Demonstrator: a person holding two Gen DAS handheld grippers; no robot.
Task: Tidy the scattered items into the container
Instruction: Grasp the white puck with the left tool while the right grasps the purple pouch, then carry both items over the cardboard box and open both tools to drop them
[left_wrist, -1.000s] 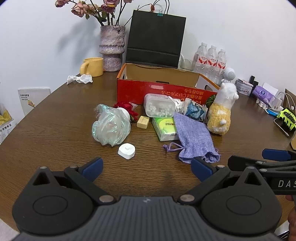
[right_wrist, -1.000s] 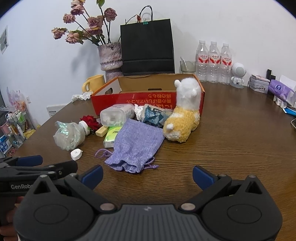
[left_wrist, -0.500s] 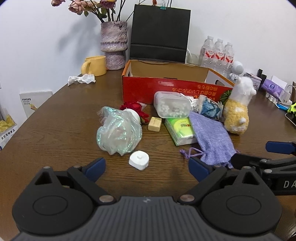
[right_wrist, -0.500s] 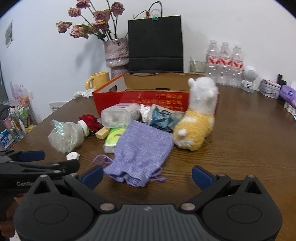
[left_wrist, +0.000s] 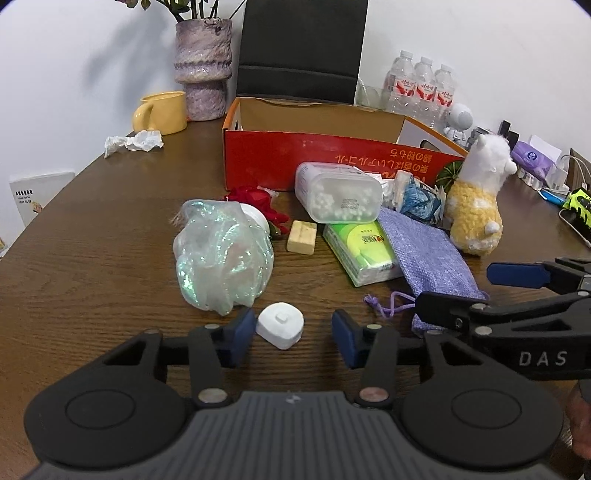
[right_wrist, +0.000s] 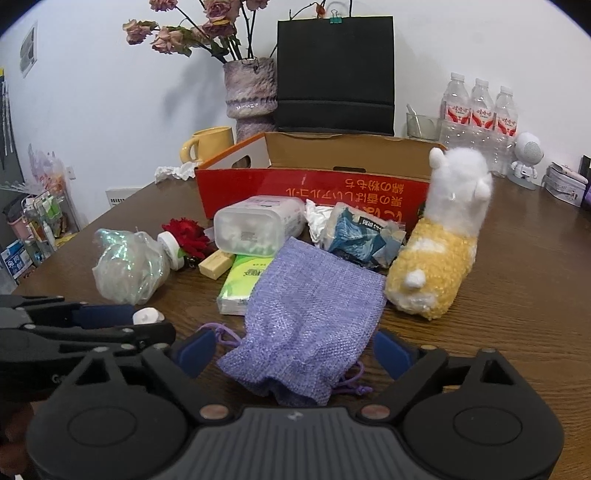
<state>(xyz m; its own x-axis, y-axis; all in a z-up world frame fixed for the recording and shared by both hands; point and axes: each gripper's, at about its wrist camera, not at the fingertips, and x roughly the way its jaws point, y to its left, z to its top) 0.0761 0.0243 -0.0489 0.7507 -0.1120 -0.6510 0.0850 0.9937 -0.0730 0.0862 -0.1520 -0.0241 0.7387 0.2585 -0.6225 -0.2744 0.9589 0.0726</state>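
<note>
While the left gripper (left_wrist: 293, 332) is closing, its jaws are flanking the small white plastic cap (left_wrist: 280, 325) low in the frame's centre, the left pad nearly touching, the right apart. The right gripper (right_wrist: 291, 350), jaws wide and narrowing, is straddling the soft woven purple pouch (right_wrist: 306, 314), whose long axis is running toward the red cardboard box (right_wrist: 314, 188) at upper centre.

Left hand-held gripper (left_wrist: 293, 330) closing w/ white cap (left_wrist: 280, 325) btwn jaws, right pad apart.

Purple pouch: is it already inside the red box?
No, the purple pouch lies on the table in front of the red box.
</note>
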